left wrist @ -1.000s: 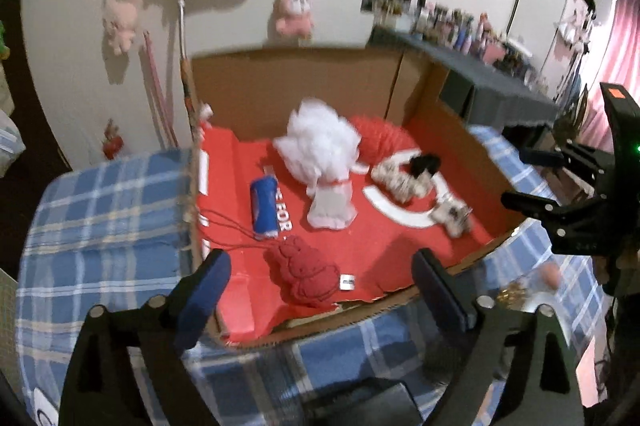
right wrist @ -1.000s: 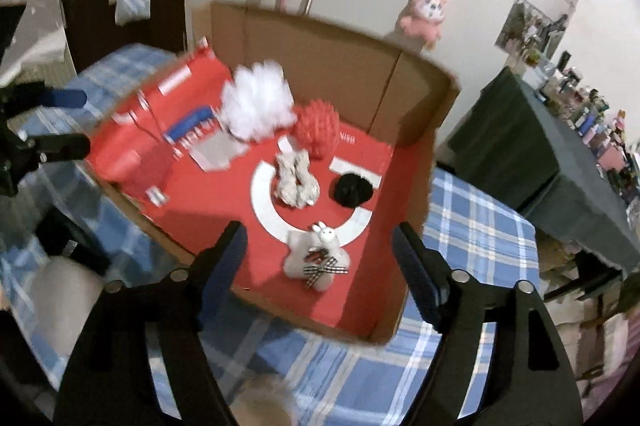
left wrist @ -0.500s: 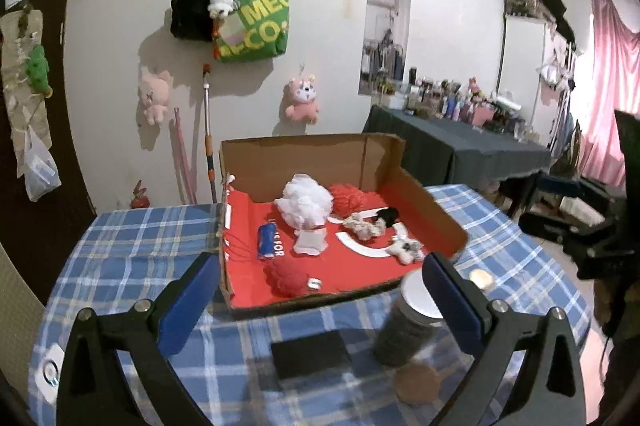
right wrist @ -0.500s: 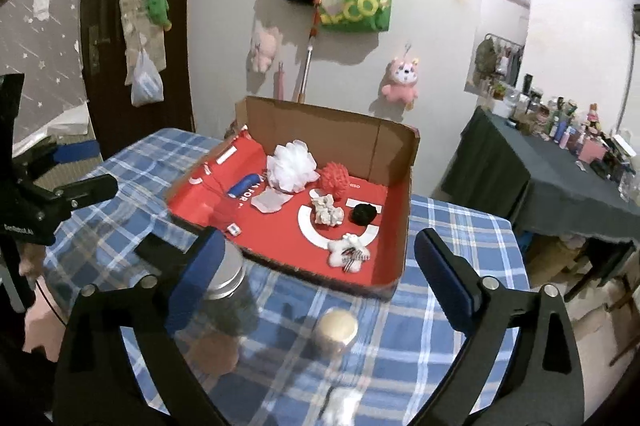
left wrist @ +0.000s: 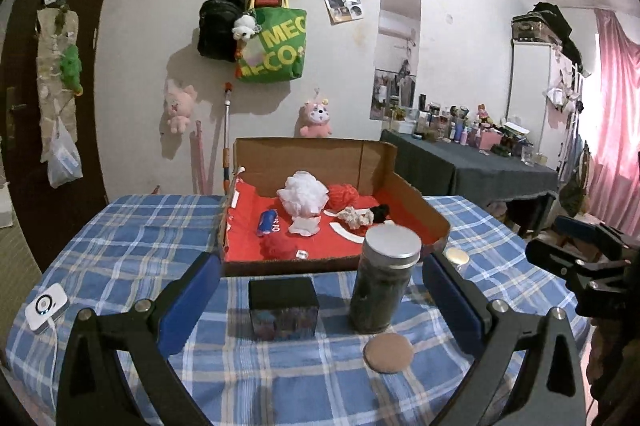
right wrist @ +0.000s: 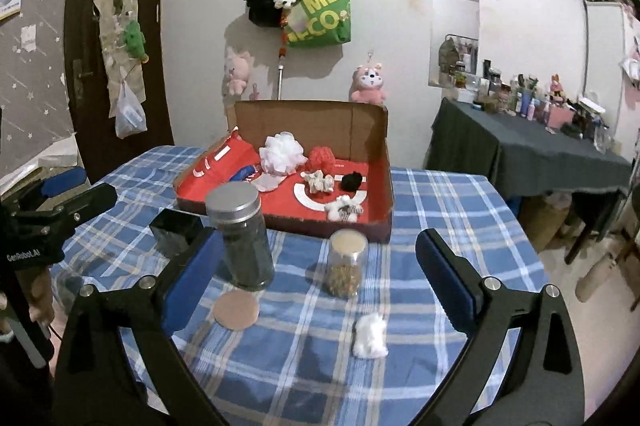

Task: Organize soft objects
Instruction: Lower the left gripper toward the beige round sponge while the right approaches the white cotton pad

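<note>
item one, nearest: left gripper [left wrist: 320, 302], two blue-padded black fingers spread wide apart with nothing between the pads; right gripper [right wrist: 316, 286] likewise wide, empty, its jaws having just been opening; both hung above the near edge of the blue-and-white plaid tablecloth [right wrist: 440, 210];
item two, near cloth: small white fluffy cotton tuft [right wrist: 370, 338], lying loose between the right gripper's fingers and slightly toward its right finger, no clear long axis; it did not show in the left wrist view, so the right hand was judged the nearer and the likelier to take it, by reaching forward and down;
item three: flat round brown cork disc [left wrist: 388, 352]; tall dark glass jar with silver metal lid [left wrist: 384, 282]; short clear glass jar with pale lid [right wrist: 346, 262], contents hard to make out; small black cube box with printed side [left wrist: 283, 308]; white square device with cable [left wrist: 46, 310] at the left edge;
item four, farther: open brown cardboard box with red lining [left wrist: 432, 222], holding the remaining soft things: white mesh bath puff [right wrist: 282, 154], red mesh puff [right wrist: 324, 158], dark red knitted lump [left wrist: 276, 246], cream scrunchie [right wrist: 318, 182], black pom [right wrist: 352, 180], small white plush with checked bow [right wrist: 344, 208], blue tube [left wrist: 267, 222];
item five, obscured: in the left view the tall jar hid the box's near right corner and the plush; each gripper's handle was cut off at the frame's foot; the sorting scheme could not be told.
</note>
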The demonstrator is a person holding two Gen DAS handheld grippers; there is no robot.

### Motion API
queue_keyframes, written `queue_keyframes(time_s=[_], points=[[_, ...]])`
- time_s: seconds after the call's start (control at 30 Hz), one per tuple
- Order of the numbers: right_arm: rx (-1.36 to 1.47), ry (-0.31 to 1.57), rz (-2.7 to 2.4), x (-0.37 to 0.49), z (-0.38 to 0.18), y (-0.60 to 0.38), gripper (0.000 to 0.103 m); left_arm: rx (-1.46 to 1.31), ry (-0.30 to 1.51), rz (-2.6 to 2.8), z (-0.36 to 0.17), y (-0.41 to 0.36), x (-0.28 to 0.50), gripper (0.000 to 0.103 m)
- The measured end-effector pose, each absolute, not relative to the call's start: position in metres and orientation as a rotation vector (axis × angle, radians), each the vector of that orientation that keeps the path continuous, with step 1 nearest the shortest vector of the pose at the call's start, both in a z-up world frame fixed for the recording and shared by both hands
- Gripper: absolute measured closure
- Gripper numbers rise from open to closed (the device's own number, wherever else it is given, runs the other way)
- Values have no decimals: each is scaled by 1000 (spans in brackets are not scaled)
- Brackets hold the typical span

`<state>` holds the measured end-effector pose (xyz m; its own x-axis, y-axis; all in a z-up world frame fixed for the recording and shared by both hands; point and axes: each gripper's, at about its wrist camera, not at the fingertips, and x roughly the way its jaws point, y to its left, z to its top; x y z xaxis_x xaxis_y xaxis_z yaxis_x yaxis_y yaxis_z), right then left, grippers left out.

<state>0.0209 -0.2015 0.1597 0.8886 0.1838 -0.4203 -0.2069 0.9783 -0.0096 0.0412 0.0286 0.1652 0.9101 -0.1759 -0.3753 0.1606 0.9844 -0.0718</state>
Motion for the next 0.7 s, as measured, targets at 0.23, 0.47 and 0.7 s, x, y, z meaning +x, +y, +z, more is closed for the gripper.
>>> queue_keyframes(time_s=[0.23,0.47,0.7], points=[[5,437,210,13,127,-204,4,-46,370,-140,138,23,34,0],[12,441,161,13,95,-204,4,-44,392,-141,110,17,33,0],[-18,456,119,15,72,-200,5,-44,456,-127,84,14,40,0]])
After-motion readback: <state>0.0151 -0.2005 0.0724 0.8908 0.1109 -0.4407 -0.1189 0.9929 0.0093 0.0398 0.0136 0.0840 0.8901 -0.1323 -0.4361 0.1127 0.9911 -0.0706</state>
